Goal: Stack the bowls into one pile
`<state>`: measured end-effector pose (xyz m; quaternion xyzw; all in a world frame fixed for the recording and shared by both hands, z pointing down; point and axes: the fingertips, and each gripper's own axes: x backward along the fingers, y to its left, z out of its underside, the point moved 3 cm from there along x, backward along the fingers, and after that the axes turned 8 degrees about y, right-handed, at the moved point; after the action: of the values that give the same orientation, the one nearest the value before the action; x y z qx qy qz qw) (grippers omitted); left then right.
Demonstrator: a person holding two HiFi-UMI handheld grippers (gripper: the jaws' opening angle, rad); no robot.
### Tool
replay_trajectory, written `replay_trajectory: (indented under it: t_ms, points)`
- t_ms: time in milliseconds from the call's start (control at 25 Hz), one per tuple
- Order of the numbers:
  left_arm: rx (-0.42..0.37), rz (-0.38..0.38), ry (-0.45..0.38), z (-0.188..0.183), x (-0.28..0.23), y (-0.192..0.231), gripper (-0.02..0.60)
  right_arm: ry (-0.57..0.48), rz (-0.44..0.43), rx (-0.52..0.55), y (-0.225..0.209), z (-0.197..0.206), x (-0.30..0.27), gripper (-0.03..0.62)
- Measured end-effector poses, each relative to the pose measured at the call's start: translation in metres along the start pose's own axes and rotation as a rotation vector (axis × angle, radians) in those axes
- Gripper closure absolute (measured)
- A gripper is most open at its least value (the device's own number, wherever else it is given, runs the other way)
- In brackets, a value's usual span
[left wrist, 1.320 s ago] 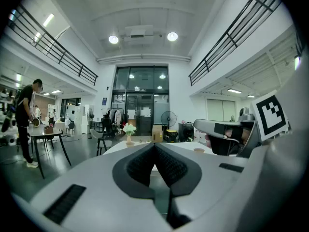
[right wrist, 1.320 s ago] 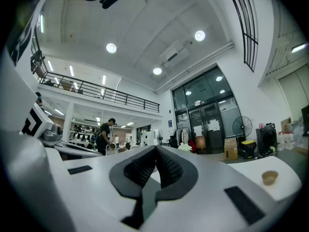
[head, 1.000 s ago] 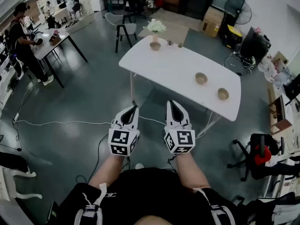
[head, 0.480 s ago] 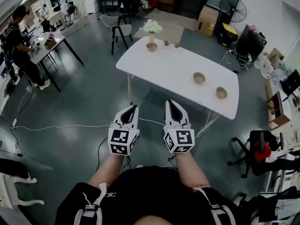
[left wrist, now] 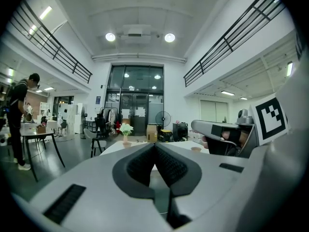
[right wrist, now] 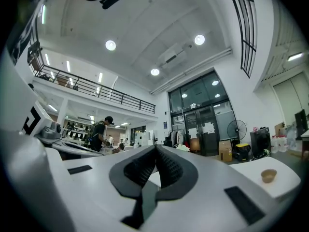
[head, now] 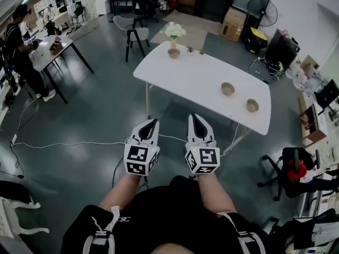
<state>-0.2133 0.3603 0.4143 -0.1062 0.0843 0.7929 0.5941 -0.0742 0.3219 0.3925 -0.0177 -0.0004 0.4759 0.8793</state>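
Three small tan bowls stand apart on the white table (head: 196,78): one (head: 174,53) at the far left end beside a vase of white flowers (head: 175,32), one (head: 228,89) in the right half, one (head: 252,106) near the right end. Both grippers are held side by side over the floor, well short of the table. My left gripper (head: 152,122) has its jaws shut with nothing between them, as in the left gripper view (left wrist: 154,144). My right gripper (head: 195,117) is shut and empty too (right wrist: 156,148). A bowl (right wrist: 268,176) shows at the right of the right gripper view.
A grey chair (head: 139,34) stands behind the table's left end. A person (head: 16,41) works at a desk at the far left. A white cable (head: 69,141) runs across the floor. At the right are an office chair (head: 288,168), a fan (head: 267,10) and boxes (head: 237,21).
The whole view has drifted a little, so the table sits slightly lower and further right than half a second ago. Both grippers stay side by side and shut.
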Motion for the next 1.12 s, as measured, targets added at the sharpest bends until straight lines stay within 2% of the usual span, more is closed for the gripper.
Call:
replay_trajectory:
  t_ms: [280, 440, 560, 800, 1120]
  points:
    - [0.032, -0.055, -0.007, -0.001, -0.011, 0.033, 0.569, -0.016, -0.038, -0.006, 0.002, -0.001, -0.033, 0.579]
    - [0.048, -0.087, -0.009, -0.003, -0.038, 0.063, 0.569, -0.043, -0.053, -0.013, -0.010, 0.000, -0.068, 0.579]
    - [0.030, -0.090, -0.005, -0.005, -0.070, 0.075, 0.569, -0.040, -0.051, -0.025, -0.028, 0.009, -0.101, 0.579]
    - [0.001, -0.061, -0.015, -0.033, -0.172, 0.115, 0.569, -0.050, -0.053, -0.029, -0.076, 0.013, -0.201, 0.579]
    - [-0.015, -0.025, 0.004, -0.095, -0.355, 0.170, 0.569, -0.020, -0.043, -0.030, -0.180, -0.001, -0.371, 0.579]
